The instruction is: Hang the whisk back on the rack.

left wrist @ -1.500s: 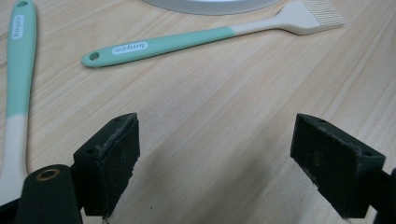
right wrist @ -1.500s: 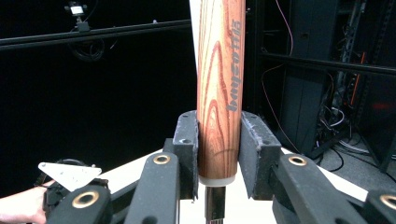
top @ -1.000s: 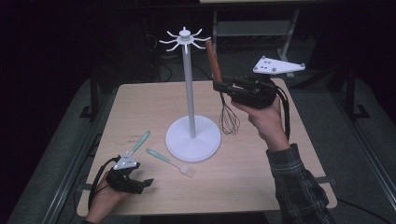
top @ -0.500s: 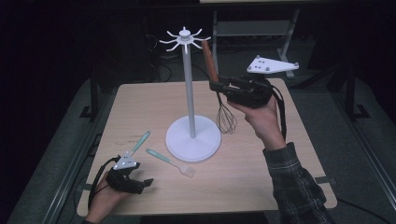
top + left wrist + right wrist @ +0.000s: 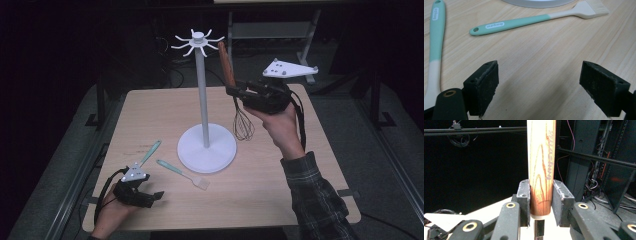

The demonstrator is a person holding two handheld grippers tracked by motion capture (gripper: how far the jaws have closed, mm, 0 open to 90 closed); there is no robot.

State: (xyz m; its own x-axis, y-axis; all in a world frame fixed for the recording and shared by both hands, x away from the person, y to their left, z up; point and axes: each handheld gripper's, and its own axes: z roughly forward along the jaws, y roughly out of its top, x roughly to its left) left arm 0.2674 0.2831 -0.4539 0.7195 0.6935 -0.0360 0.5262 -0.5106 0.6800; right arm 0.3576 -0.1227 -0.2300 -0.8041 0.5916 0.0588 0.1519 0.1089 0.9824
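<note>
Right gripper (image 5: pixel 541 202) clamps whisk (image 5: pixel 243 124) handle – wood grain legible close-up; left gripper (image 5: pixel 539 85) gapes empty

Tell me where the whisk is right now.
In the high view the whisk is held off the table in the right gripper, right of the white stand, wooden handle up near the stand's hooks, wire end hanging beside the stand's base.

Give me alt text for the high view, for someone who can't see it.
The right gripper, held above a wooden table, clamps the wooden handle of a whisk near a white hook stand. The open left gripper rests at the table's near left corner, close to a mint-handled spatula and brush.
</note>
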